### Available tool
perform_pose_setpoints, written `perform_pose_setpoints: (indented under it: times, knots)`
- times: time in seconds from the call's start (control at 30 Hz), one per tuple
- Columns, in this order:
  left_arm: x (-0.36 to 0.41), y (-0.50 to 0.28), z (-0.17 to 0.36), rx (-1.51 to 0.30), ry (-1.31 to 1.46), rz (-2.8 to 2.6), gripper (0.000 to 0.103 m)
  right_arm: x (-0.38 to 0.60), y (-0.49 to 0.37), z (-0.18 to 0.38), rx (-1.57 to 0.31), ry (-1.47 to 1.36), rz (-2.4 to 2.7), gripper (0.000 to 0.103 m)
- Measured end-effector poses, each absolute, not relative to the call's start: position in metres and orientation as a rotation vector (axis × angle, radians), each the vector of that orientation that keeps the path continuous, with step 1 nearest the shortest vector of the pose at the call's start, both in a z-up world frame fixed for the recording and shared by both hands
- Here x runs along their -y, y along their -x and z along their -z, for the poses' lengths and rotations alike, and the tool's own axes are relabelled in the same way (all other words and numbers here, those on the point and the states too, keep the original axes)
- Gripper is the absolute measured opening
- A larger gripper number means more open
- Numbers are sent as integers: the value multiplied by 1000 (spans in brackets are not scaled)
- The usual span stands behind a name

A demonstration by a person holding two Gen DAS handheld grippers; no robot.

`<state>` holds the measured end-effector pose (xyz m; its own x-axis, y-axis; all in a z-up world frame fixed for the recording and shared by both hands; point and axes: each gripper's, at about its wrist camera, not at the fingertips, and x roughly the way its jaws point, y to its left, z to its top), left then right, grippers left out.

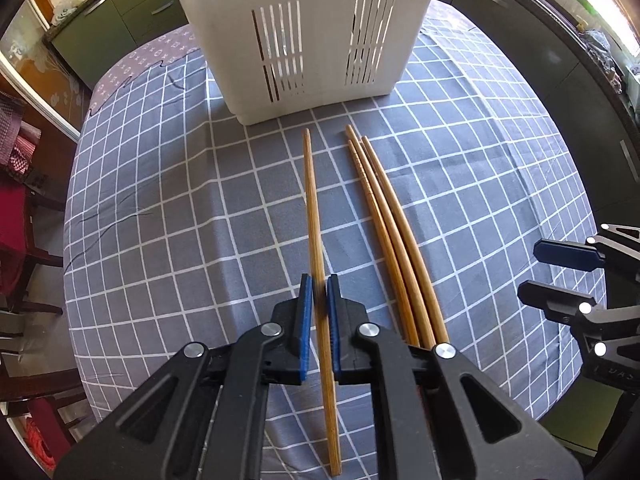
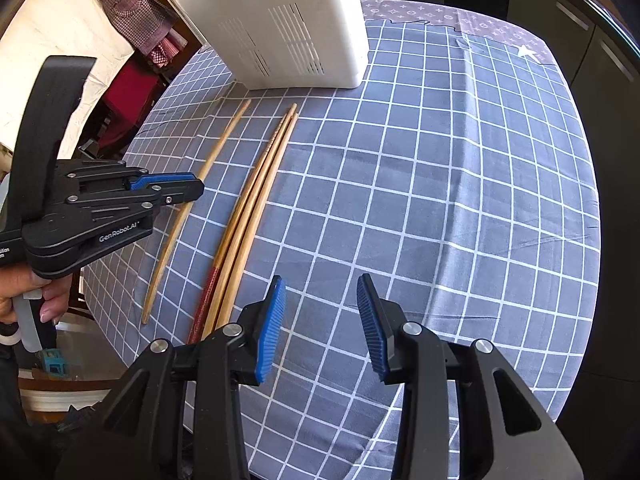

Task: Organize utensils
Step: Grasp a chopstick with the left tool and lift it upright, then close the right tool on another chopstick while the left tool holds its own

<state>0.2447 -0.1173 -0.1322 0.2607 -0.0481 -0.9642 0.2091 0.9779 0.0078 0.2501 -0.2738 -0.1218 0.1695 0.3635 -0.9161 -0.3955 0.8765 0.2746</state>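
A single wooden chopstick (image 1: 314, 216) lies lengthwise on the checked cloth, and my left gripper (image 1: 319, 292) is shut on it near its thick end, blue pads pressed to both sides. Three more chopsticks (image 1: 390, 232) lie bundled just to its right. In the right wrist view the single chopstick (image 2: 208, 164) and the bundle (image 2: 256, 196) run toward the white slotted utensil holder (image 2: 288, 24), with the left gripper (image 2: 192, 186) over the single stick. My right gripper (image 2: 320, 308) hangs open above bare cloth, right of the bundle. The utensil holder (image 1: 304, 32) stands at the far side.
The grey checked tablecloth (image 1: 160, 200) covers a round table (image 2: 480, 200); its edge falls away on all sides. Dark green cabinets (image 1: 132, 4) stand beyond it. A red chair (image 1: 16, 232) sits at the left. A person's hand (image 2: 28, 300) holds the left gripper's handle.
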Motion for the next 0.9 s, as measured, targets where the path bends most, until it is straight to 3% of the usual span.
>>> perform_pose_setpoints:
  times: [0.43,0.67,0.9]
  knots:
    - [82,-214,61,-1091,-83,225,7,229,-280,127,-1369,61,-540,37]
    - [67,-202,38,-1007,-61,236,7,196,-298,133,-1415,137,-516,22]
    - [64,-190,26,-942,-62,269,7,174,-307,141,-1444,195,-471,17]
